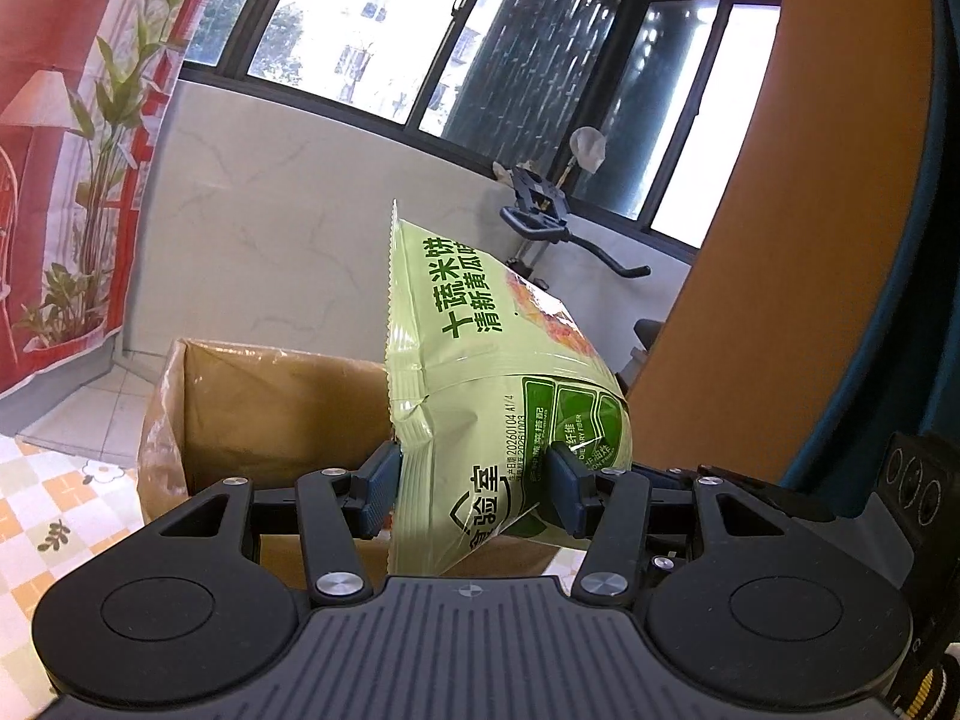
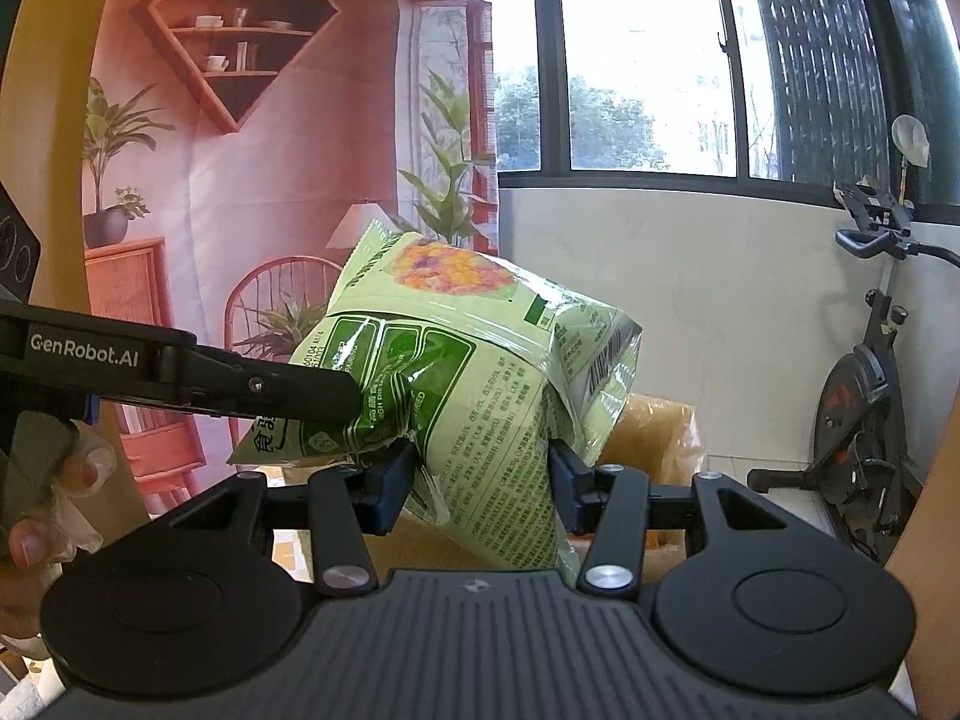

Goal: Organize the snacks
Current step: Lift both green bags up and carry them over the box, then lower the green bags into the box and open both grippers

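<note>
A light green snack bag [image 1: 498, 384] with green printed text hangs in the air, held from two sides. My left gripper [image 1: 477, 486] is shut on its lower end, blue pads pressing the foil. In the right wrist view the same green snack bag [image 2: 480, 378] shows its back label, and my right gripper [image 2: 480, 480] is shut on its bottom part. My left gripper's black finger [image 2: 288, 393] comes in from the left and pinches the bag's side. An open cardboard box [image 1: 270, 402] stands just behind and below the bag; the cardboard box [image 2: 654, 426] edge shows behind the bag.
A checked tablecloth [image 1: 54, 510] covers the table at lower left. A printed backdrop [image 2: 240, 180] hangs on the left, an exercise bike [image 2: 864, 372] stands at the right by the tiled wall. A person's fingers [image 2: 54, 498] show at the left edge.
</note>
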`<state>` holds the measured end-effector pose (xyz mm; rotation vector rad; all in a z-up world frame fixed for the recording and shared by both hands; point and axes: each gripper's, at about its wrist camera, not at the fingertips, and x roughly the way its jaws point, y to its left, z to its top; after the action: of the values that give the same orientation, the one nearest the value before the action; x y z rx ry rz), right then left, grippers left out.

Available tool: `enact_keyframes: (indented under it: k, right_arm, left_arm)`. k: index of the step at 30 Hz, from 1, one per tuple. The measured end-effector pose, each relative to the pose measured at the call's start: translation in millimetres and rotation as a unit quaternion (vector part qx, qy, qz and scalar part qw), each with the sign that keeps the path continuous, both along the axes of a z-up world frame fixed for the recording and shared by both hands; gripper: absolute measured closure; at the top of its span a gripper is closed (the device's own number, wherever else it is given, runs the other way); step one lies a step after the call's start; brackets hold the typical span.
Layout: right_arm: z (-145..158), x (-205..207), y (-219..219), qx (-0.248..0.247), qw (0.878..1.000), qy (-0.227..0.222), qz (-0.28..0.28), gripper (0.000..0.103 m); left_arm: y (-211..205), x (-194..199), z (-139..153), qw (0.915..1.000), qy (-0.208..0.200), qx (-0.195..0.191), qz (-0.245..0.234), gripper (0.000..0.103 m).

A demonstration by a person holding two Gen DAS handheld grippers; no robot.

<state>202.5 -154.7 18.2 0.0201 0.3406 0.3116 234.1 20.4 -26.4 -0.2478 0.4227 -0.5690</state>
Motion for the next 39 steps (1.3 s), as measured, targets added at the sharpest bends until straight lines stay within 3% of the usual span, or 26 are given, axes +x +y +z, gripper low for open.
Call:
enact_keyframes:
  k: [16, 28, 35, 39]
  right_arm:
    - [9.2, 86.3, -1.0, 0.001, 0.999, 0.013, 0.041, 0.053]
    - [-22.4, 143.2, 13.8, -0.004, 0.995, 0.079, 0.065, 0.053]
    - [-44.0, 159.9, 14.2, 0.012, 0.991, 0.113, 0.067, 0.053]
    - [-51.2, 165.8, 18.0, 0.012, 0.989, 0.126, 0.075, 0.053]
  left_arm:
    - [13.2, 65.9, 7.2, 0.9992, 0.036, 0.003, 0.016, 0.048]
    - [26.7, 96.9, -20.4, 0.9939, 0.101, 0.003, 0.045, 0.047]
    - [27.1, 105.4, -22.9, 0.9912, 0.116, 0.032, 0.055, 0.047]
    - [29.8, 112.7, -22.6, 0.9876, 0.114, 0.070, 0.082, 0.040]
